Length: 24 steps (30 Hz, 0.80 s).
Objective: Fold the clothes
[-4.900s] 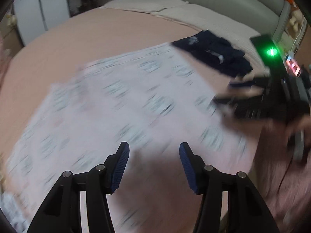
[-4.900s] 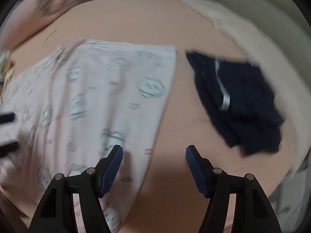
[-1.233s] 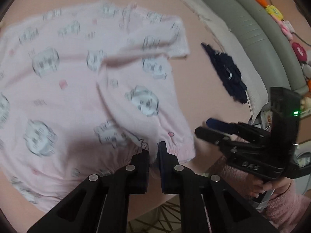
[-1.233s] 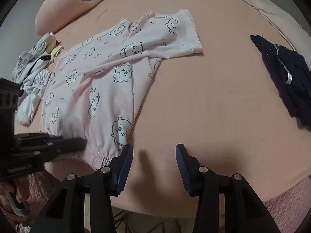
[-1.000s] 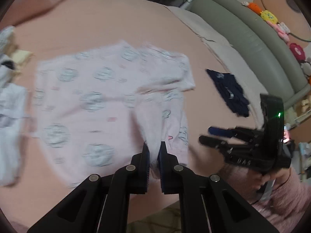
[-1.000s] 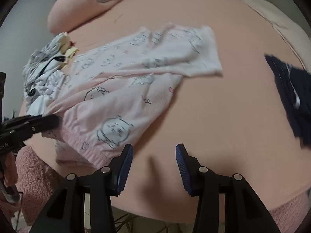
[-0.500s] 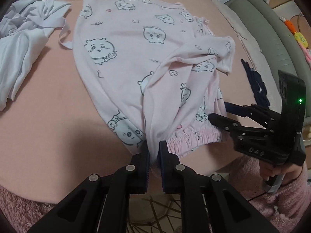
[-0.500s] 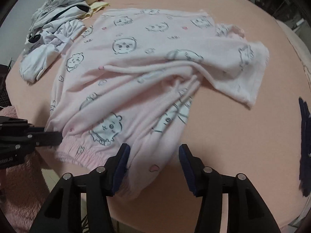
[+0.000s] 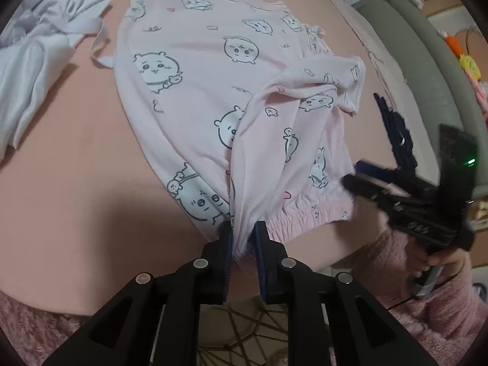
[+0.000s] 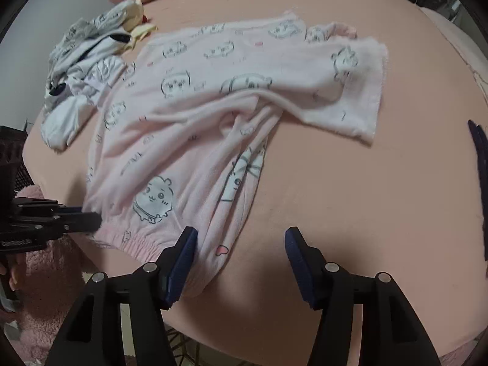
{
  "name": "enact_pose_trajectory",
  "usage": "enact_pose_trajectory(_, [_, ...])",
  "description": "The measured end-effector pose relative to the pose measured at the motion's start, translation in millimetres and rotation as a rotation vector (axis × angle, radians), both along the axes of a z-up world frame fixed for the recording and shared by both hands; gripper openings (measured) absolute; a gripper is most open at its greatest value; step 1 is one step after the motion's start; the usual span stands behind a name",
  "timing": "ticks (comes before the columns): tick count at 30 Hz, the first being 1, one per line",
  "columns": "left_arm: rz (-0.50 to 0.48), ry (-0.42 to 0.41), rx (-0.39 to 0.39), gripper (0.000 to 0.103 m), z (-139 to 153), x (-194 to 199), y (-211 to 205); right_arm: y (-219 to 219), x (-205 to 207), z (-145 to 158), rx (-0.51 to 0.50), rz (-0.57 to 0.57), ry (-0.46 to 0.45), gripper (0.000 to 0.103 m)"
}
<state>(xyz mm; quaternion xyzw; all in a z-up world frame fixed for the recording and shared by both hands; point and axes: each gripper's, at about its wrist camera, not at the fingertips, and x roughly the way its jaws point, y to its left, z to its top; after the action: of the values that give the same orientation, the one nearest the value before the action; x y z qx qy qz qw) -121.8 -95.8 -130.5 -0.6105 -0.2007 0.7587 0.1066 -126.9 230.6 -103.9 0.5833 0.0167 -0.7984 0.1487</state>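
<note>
My left claw (image 9: 243,238) is clamped on a pinch of the pink pyjama garment (image 9: 213,70) at its elastic hem, at 6 o'clock in the left wrist view. The garment lies spread on the bed (image 10: 350,183), one part folded across it. My right claw (image 10: 239,245) stands apart over the hem's right end, gripping nothing. White clothes (image 9: 33,61) sit at 10 o'clock, a dark garment (image 9: 396,134) at 3.

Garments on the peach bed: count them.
3, at least: pink bear-print pyjama bottoms in the middle, crumpled white-grey clothes to their left, dark navy garment at the right; the crumpled heap may hold several.
</note>
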Motion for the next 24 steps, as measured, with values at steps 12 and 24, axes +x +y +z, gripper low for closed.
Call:
enact_pose_trajectory(12, [-0.171,0.141,-0.209,0.014,25,-20,27,-4,-4,-12,0.027,-0.074,0.002,0.058])
enact_pose_trajectory(24, [-0.154,0.050,-0.286,0.043,6,-8,10,27,-6,2,-0.004,-0.119,0.032,0.058])
